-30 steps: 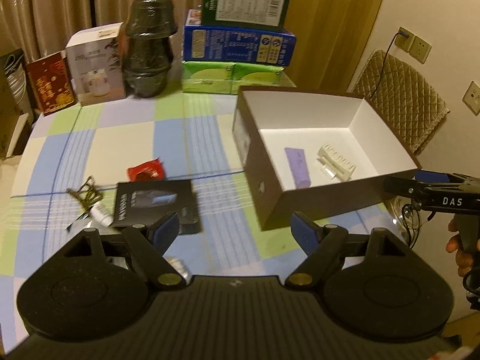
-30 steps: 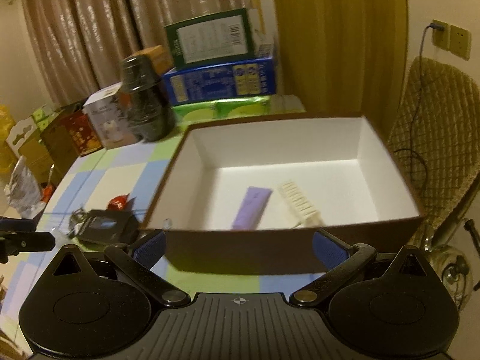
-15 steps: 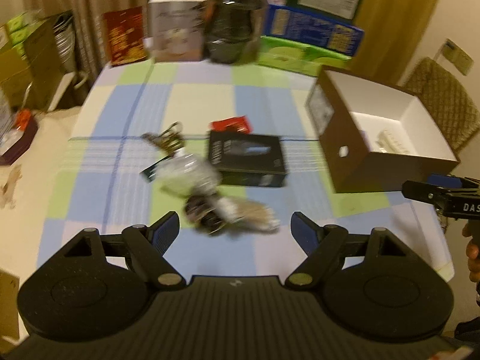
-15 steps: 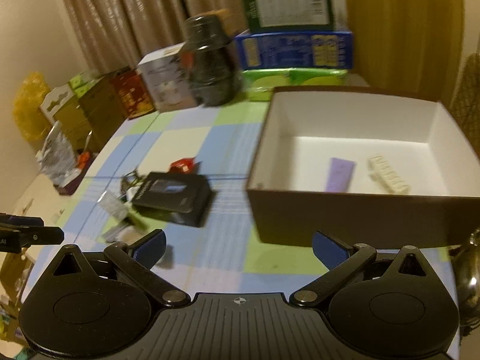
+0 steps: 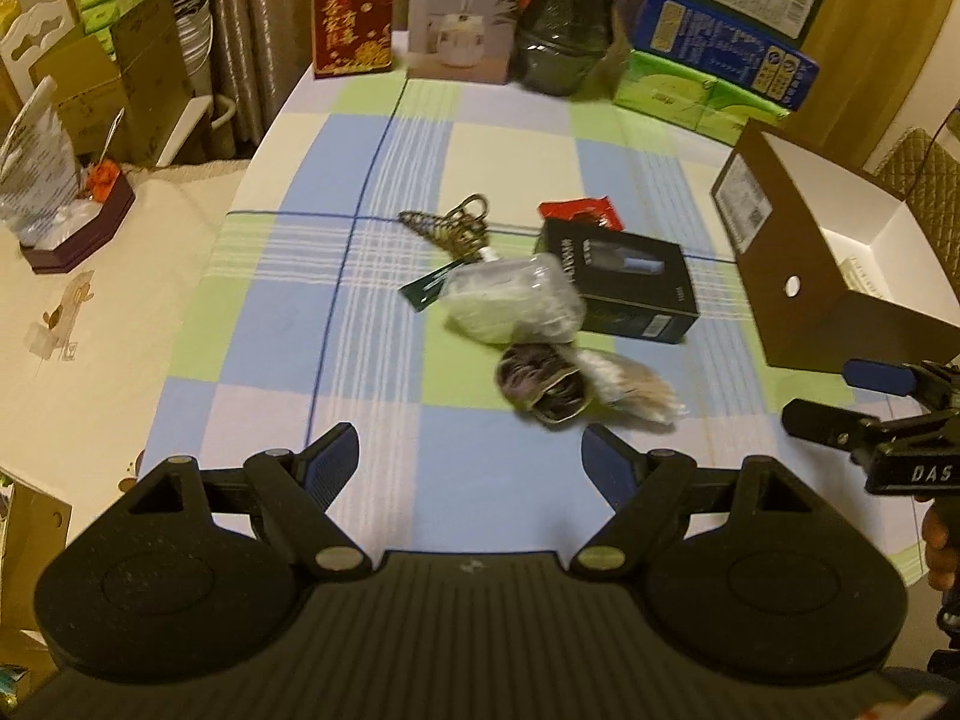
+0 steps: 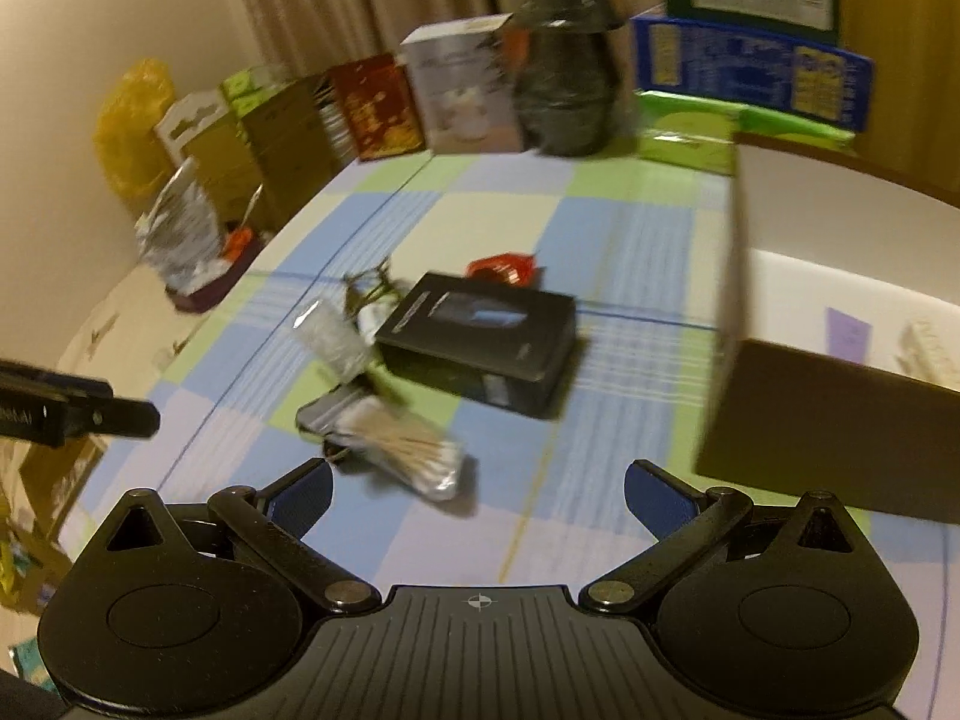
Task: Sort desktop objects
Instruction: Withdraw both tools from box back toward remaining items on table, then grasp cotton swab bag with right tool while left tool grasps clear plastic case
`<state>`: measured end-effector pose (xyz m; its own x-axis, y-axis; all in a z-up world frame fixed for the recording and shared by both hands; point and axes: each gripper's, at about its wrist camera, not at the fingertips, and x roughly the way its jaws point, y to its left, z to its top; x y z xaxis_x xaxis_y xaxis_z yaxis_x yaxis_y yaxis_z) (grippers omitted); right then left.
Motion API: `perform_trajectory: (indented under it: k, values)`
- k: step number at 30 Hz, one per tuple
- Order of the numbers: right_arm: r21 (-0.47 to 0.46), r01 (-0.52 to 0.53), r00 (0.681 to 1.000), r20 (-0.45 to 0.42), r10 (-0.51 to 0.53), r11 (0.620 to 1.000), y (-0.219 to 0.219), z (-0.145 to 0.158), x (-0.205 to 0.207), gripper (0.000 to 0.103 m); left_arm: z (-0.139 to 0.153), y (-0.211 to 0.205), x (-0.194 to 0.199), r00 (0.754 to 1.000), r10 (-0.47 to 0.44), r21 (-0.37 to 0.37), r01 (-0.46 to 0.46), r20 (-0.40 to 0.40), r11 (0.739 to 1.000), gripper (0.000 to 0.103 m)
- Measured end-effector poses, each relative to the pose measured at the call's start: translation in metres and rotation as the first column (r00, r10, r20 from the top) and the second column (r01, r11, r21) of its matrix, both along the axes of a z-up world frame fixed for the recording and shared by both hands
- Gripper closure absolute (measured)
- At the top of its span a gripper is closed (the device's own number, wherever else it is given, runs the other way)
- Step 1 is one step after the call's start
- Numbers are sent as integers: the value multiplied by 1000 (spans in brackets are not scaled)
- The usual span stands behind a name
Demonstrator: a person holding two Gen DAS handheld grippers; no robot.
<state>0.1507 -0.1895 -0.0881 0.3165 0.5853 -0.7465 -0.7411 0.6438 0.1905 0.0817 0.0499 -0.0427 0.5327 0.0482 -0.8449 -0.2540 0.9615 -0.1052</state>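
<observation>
Loose items lie mid-table: a black box [image 5: 621,276] [image 6: 480,339], a red packet [image 5: 581,211] [image 6: 501,267], a clear bag of white stuff [image 5: 510,300], a pack of cotton swabs [image 5: 624,390] [image 6: 402,450] and a metal clip with a tag [image 5: 456,231]. The brown sorting box [image 5: 840,312] [image 6: 840,408] stands at the right and holds a purple card [image 6: 849,333] and a white piece [image 6: 927,351]. My left gripper [image 5: 471,462] is open and empty, just short of the swabs. My right gripper [image 6: 477,489] is open and empty, near the swabs.
Cartons, a dark wrapped jar [image 5: 567,30] and green tissue packs [image 5: 690,96] line the table's far edge. A beige side surface with a bag [image 5: 42,180] lies to the left. A quilted chair [image 5: 936,180] stands behind the sorting box.
Both grippers have swung left, away from the sorting box and toward the loose items mid-table. Both have stayed open and empty.
</observation>
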Motion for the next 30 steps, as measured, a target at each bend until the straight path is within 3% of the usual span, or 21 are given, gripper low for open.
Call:
perform_trajectory:
  k: [5, 7, 17, 23, 27, 30]
  values:
    - [-41, -70, 997, 27, 71, 997, 23, -20, -1, 3, -9, 18, 1, 1000, 20, 3, -20, -23, 1000, 25]
    - [-55, -99, 994, 31, 101, 994, 30, -28, 0, 15, -13, 25, 2, 999, 31, 2, -31, -30, 1000, 25]
    - [-118, -258, 956, 111, 271, 959, 71, -57, 0, 43, -32, 49, 15, 995, 65, 0, -65, -82, 998, 25]
    - [-167, -311, 929, 154, 337, 936, 82, -71, -3, 76, -43, 51, 22, 992, 58, -12, -59, -108, 998, 25]
    - [-129, -264, 959, 67, 274, 956, 71, -68, 7, 86, -48, 47, 29, 993, 37, -19, -40, -116, 999, 25]
    - [-92, -173, 985, -34, 170, 981, 53, -65, 20, 87, -51, 43, 34, 993, 17, -28, -20, -120, 999, 25]
